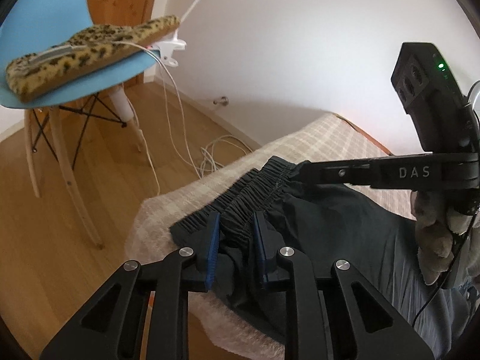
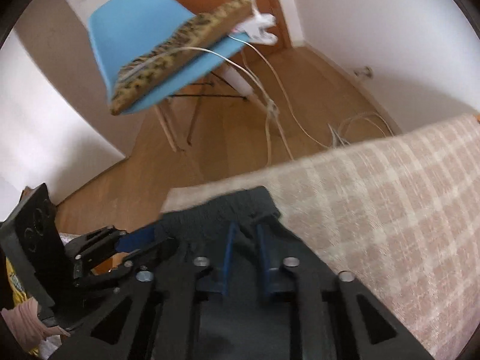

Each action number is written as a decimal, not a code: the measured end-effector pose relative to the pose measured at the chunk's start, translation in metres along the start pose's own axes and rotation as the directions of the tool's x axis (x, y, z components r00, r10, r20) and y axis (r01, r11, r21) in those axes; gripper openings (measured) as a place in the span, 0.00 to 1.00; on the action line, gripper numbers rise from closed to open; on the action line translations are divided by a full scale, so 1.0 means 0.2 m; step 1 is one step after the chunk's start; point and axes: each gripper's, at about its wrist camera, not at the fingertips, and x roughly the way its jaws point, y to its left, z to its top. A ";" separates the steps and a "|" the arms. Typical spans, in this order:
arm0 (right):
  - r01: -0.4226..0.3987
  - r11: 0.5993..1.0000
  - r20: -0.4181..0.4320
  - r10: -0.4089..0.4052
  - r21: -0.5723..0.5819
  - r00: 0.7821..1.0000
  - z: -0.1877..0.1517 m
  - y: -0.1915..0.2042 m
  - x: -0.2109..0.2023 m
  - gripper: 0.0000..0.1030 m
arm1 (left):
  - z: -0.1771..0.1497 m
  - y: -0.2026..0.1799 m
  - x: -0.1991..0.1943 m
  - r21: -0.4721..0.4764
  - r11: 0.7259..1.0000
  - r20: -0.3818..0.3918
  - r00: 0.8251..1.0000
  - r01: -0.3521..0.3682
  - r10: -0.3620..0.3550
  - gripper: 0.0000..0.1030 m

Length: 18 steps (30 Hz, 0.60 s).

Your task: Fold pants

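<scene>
Dark pants (image 1: 324, 219) lie on a beige checked blanket (image 1: 330, 138), the elastic waistband (image 1: 258, 189) toward the blanket's edge. My left gripper (image 1: 237, 222) is shut on a bunched part of the waistband near its left end. My right gripper (image 1: 295, 171) comes in from the right and is shut on the waistband's far end. In the right wrist view the right gripper (image 2: 244, 234) pinches the dark waistband (image 2: 219, 210) between its blue pads, and the left gripper (image 2: 141, 241) holds the cloth at the left.
A blue chair (image 1: 42, 30) with a leopard-print cushion (image 1: 84, 51) stands on the wooden floor (image 1: 90, 180) beyond the blanket's edge. White cables (image 1: 216, 153) hang from it and coil on the floor. A white wall (image 1: 300, 54) is behind.
</scene>
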 end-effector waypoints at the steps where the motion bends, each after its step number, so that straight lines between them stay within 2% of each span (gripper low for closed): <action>1: -0.008 1.000 0.015 0.009 -0.011 1.000 0.01 0.03 -0.01 0.02 | 0.00 0.01 -0.01 0.000 1.000 0.010 1.000 -0.007 0.007 0.19; 4: -0.007 1.000 0.049 0.008 -0.027 0.999 0.06 0.09 -0.02 0.00 | 0.01 0.04 -0.05 0.003 0.999 0.040 0.998 -0.045 0.045 0.18; 6: 0.008 1.000 0.069 -0.006 -0.029 0.998 0.10 0.11 0.00 0.00 | 0.01 0.06 -0.02 0.002 0.998 0.015 0.998 -0.059 0.059 0.18; 8: 0.026 1.000 0.060 -0.026 -0.009 0.998 0.12 0.10 0.03 0.00 | 0.01 0.11 0.04 -0.031 0.999 -0.036 0.998 -0.042 0.041 0.19; 9: 0.027 1.000 0.056 -0.027 -0.002 0.998 0.12 0.09 0.04 0.03 | 0.01 0.12 0.06 -0.034 0.999 -0.062 0.997 -0.039 0.037 0.24; 11: 0.058 0.998 0.068 -0.058 0.014 0.996 0.10 0.08 0.01 0.13 | 0.01 0.14 0.07 -0.042 0.998 -0.062 0.997 -0.042 0.039 0.36; 12: 0.060 0.998 0.074 -0.062 0.027 0.995 0.08 0.07 -0.02 0.26 | 0.02 0.15 0.06 -0.042 0.998 -0.056 0.997 -0.055 0.052 0.48; 13: 0.058 0.997 0.087 -0.061 0.042 0.994 0.06 0.06 -0.06 0.38 | 0.03 0.15 0.05 -0.041 0.998 -0.051 0.997 -0.053 0.051 0.52; 17: 0.119 0.989 0.148 -0.130 0.082 0.980 -0.07 0.04 -0.28 0.47 | 0.07 0.15 -0.01 -0.036 0.999 -0.047 0.998 -0.040 0.038 0.55; 18: 0.138 0.986 0.160 -0.153 0.097 0.975 -0.11 0.04 -0.34 0.56 | 0.09 0.14 -0.04 -0.029 0.999 -0.038 0.999 -0.027 0.026 0.57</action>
